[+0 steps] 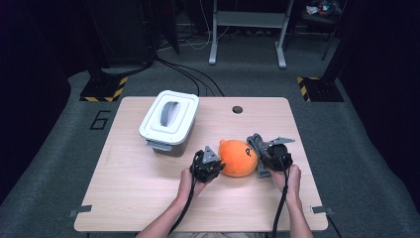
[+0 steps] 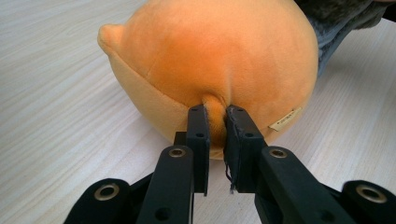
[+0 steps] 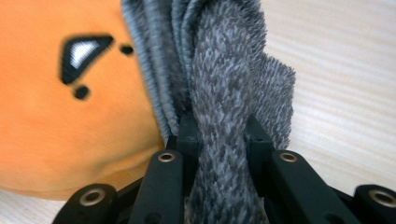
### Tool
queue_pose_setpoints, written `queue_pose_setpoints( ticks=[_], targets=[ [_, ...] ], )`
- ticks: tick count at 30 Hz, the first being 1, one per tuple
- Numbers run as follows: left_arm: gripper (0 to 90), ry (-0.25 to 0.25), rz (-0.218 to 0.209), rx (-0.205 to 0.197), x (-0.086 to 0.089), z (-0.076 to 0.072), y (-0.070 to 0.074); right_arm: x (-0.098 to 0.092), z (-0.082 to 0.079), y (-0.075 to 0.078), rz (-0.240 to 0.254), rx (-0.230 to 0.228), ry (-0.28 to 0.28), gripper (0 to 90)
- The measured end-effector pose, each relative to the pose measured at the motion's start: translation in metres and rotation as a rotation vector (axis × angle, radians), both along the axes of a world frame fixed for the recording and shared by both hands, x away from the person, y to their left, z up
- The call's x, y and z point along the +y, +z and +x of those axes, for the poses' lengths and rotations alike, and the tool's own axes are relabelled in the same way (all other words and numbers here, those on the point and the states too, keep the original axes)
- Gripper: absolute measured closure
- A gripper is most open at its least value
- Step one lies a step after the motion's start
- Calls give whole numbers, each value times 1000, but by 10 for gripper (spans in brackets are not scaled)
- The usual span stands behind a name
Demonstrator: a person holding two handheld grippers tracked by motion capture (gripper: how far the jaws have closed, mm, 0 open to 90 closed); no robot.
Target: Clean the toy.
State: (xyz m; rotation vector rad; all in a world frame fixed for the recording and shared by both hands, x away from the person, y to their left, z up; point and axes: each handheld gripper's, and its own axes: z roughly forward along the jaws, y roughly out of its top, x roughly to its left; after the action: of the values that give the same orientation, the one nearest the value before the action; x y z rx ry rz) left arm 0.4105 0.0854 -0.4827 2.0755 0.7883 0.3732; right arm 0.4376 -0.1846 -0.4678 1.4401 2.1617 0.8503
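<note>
High view first: we see a light wooden worktop (image 1: 148, 198) with an orange plush toy (image 1: 238, 157) sitting right of centre, closer to the near edge than the far one. We see the left gripper (image 1: 214, 163) pressed against the toy's left side and the right gripper (image 1: 263, 157) at its right side, each held by a hand coming in from the near edge. A grey fuzzy cloth (image 1: 256, 145) lies bunched against the toy's right side, under the right gripper. A white lidded box (image 1: 169, 120) with a grey handle on the lid stands near the far left corner, well apart from the toy. A small dark round hole (image 1: 237, 109) sits in the worktop near the far edge.

Left gripper view: we see the left gripper (image 2: 215, 128) with jaws nearly together, pinching a small fold of the plush toy (image 2: 210, 51) between the pads. The fabric puckers up between them. A small tan label (image 2: 285, 120) sticks out of the toy's seam just right of the jaws. The grey cloth (image 2: 336, 23) shows at the upper right, touching the toy.

Right gripper view: we see the right gripper (image 3: 223, 135) clamped on a thick fold of the grey cloth (image 3: 224, 84), which rises between the jaws. The orange toy (image 3: 56, 130) sits just left of it, touching the cloth, with a black and white printed mark (image 3: 83, 51) on it.
</note>
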Motion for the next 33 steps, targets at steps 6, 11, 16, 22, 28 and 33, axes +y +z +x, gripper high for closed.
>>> queue_pose_setpoints(
  ticks=[6,11,16,22,28,33],
  targets=[
    [802,0,3,1,0,0,-1,0,6,-16,-6,49,0,738],
    [802,1,2,4,0,-1,-1,3,10,-29,-28,94,7,735],
    [803,-1,7,1,2,0,0,0,9,-26,-35,88,2,735],
    [802,-2,6,1,2,0,0,-13,-2,12,-1,3,-44,737],
    [802,0,1,1,2,-1,0,-2,-10,54,16,-79,21,736],
    [802,-1,1,-5,1,0,1,21,-11,71,39,-93,111,734]
  ],
)
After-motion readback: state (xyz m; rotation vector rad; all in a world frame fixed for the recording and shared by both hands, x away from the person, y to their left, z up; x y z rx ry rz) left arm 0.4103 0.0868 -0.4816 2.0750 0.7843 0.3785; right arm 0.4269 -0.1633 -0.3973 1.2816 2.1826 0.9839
